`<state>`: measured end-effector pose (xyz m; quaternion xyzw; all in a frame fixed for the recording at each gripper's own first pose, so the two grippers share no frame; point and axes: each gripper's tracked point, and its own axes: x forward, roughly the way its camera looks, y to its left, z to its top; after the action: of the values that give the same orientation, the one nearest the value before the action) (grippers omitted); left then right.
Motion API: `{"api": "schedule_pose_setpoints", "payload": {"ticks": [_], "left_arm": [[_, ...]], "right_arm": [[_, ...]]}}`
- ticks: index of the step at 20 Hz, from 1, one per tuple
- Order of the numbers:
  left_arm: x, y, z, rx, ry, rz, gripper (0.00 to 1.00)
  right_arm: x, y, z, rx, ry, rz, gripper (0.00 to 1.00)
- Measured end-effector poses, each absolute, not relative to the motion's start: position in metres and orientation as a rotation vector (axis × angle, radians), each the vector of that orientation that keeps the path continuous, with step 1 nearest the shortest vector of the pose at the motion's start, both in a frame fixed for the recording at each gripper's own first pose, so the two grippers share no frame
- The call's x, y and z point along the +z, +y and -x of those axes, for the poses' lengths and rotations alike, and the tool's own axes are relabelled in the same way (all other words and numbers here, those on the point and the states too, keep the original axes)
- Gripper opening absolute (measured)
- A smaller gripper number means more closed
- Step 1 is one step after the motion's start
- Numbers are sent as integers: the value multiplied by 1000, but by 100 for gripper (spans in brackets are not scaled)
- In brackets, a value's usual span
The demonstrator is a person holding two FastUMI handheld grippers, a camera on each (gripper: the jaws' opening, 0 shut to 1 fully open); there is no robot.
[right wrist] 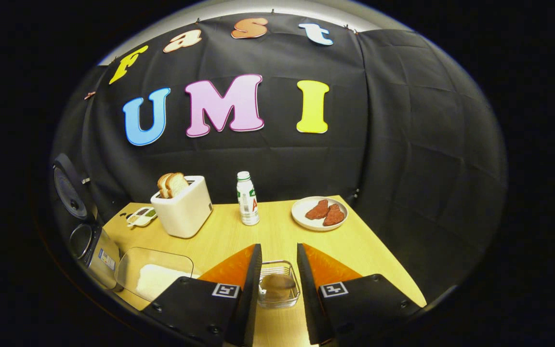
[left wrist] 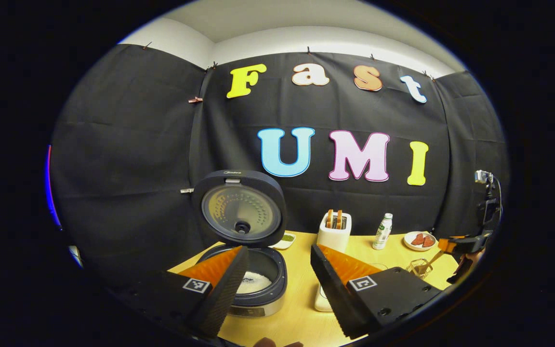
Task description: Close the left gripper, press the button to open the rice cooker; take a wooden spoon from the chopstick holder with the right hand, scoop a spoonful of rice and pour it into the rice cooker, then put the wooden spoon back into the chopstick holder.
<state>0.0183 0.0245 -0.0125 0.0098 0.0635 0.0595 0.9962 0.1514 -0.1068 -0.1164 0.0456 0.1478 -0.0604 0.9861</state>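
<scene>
Wooden spoon [right wrist: 277, 282] sits in the wire chopstick holder [right wrist: 278, 290] between the right tool's [right wrist: 279, 270] spread fingers, untouched. Rice cooker [left wrist: 253, 279] open on the bench [right wrist: 277, 236], "Midea" on lid, rice inside; left tool [left wrist: 280, 267] spread. 1 toaster [right wrist: 183, 205], 2 bread slices, 1 bottle [right wrist: 247, 198].

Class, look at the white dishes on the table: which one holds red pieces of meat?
The round white plate near the table's right edge, beside the bottle, holds two red pieces. The small divided dish by the toaster holds greenish bits instead.
</scene>
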Motion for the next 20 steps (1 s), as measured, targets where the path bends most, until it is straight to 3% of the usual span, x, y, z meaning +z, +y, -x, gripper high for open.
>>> {"api": "schedule_pose_setpoints", "payload": {"ticks": [7,8,10,20], "left_arm": [[2,60,-42,143,89,-35,89],[4,64,-48,142,84,-38,89],[13,72,-59,138,64,-36,89],[80,111,-142,104,-59,-55,94]], "right_arm": [[-95,-83,-132,-84,258,-142,52],[-96,-79,-130,-79,260,-137,64],[-96,-68,-126,-65,262,-130,69],[-81,-13,-112,25,232,-104,69]]}}
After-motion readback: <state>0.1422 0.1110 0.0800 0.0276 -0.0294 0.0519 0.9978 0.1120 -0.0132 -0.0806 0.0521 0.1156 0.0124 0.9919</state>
